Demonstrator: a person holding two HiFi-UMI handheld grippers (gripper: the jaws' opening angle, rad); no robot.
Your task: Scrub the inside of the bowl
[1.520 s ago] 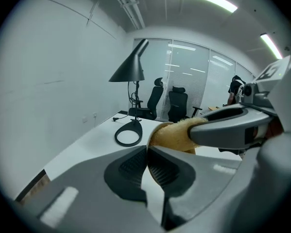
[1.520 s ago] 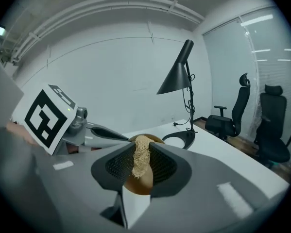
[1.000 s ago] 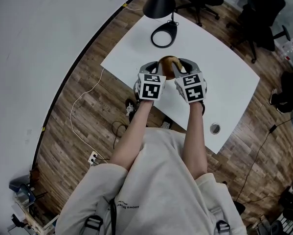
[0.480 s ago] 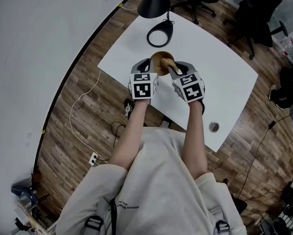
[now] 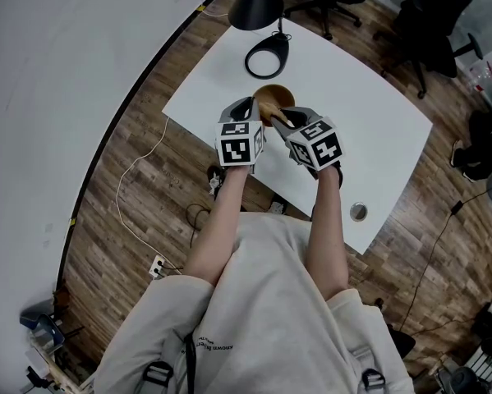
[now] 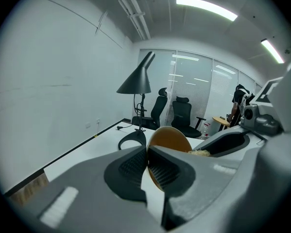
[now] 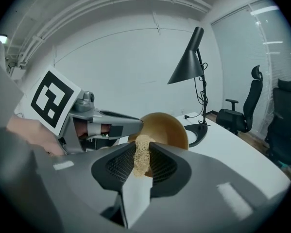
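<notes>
Left gripper: clamped on the rim of the bowl, holding it tilted at the near side of the table. Right gripper: clenched on a fibrous scrubber. The bowl lies straight ahead of the scrubber, just beyond its tip. Its mouth appears to face my right gripper, which I judge nearer for scrubbing.

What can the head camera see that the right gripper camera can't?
Only the head view shows the person's pale shirt, forearms and a small round metal cap in the white table. Only the right gripper view shows ceiling pipes and the right gripper pinching the tan fibrous scrubber between its jaws. Both show the round brown wooden bowl, the black cone-shaded lamp, the table and the left gripper at the bowl's rim.
</notes>
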